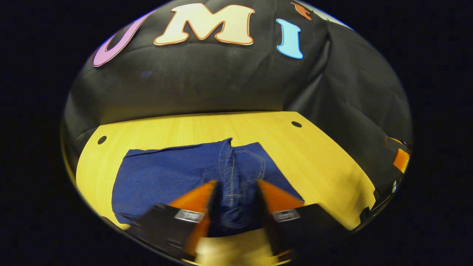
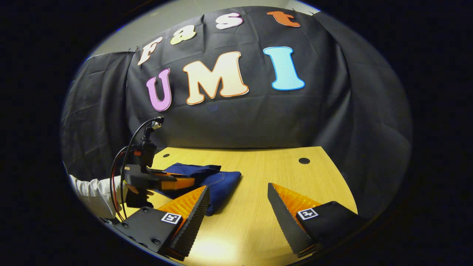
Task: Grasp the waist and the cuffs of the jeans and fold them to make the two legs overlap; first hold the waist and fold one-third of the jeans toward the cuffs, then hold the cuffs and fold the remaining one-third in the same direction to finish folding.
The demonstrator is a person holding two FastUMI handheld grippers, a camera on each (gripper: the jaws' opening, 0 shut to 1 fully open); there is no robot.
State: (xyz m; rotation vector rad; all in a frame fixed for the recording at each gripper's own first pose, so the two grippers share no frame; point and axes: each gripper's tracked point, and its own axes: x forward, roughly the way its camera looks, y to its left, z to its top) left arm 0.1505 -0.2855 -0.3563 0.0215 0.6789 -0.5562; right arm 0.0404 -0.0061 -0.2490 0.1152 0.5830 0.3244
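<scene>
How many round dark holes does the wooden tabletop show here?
2: in the right gripper view, one hole sits at the table's far right, the other at its far left behind the jeans. Cloth may hide more.

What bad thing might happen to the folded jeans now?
1. The left hand-held gripper straddles a bunched ridge of the jeans; if it lifts with cloth caught, the fold might come undone.
2. The jeans lie near the table edge on the sleeve side, so a tug could drag them partly off.
3. The right hand-held gripper is open over bare table, not steadying the pile.
</scene>
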